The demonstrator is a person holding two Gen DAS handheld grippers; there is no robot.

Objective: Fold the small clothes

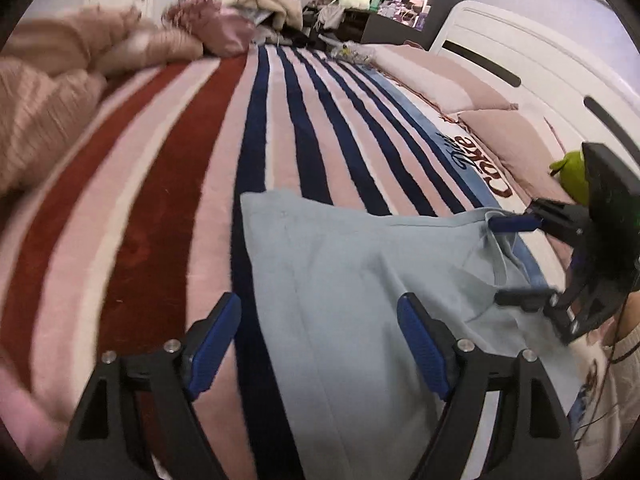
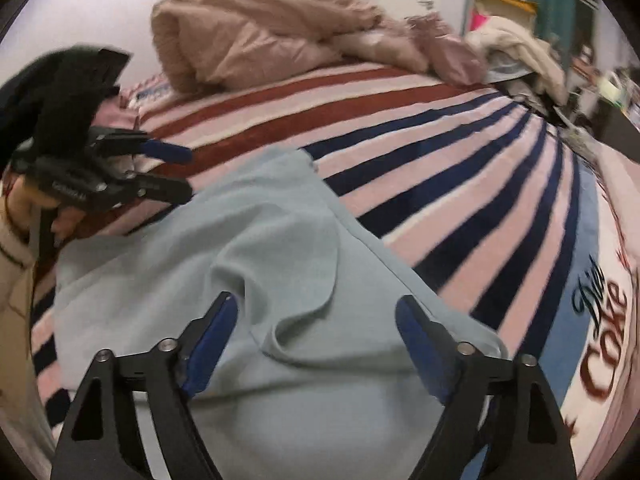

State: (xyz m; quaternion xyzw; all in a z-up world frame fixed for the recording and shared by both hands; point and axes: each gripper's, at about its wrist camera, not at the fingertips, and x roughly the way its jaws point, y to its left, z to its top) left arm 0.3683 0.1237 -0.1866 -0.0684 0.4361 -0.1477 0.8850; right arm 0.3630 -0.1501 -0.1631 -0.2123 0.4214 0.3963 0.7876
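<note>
I'm over the bed, both cameras looking down at a pale blue garment (image 1: 360,280) spread on the striped Diet Coke blanket (image 1: 168,184). My left gripper (image 1: 320,340) has its jaws standing wide, blue pads clear of the cloth, nothing between them but the garment lying flat below. It sits over the garment's left edge, where the pale blue meets a navy stripe. My right gripper (image 2: 316,340) is spread wide too, pads pressing on nothing, hovering over a soft ridge of folded cloth in the garment (image 2: 256,240). In the left wrist view I see the right gripper (image 1: 516,260) at the garment's far right side, near a drawstring or hem loop; whether it touches I can't tell. In the right wrist view the left gripper (image 2: 184,174) hangs at the garment's upper left corner. A crumpled pinkish-beige quilt (image 2: 260,36) is heaped at the far end of the bed. A white headboard (image 1: 520,60) runs along the right.
</note>
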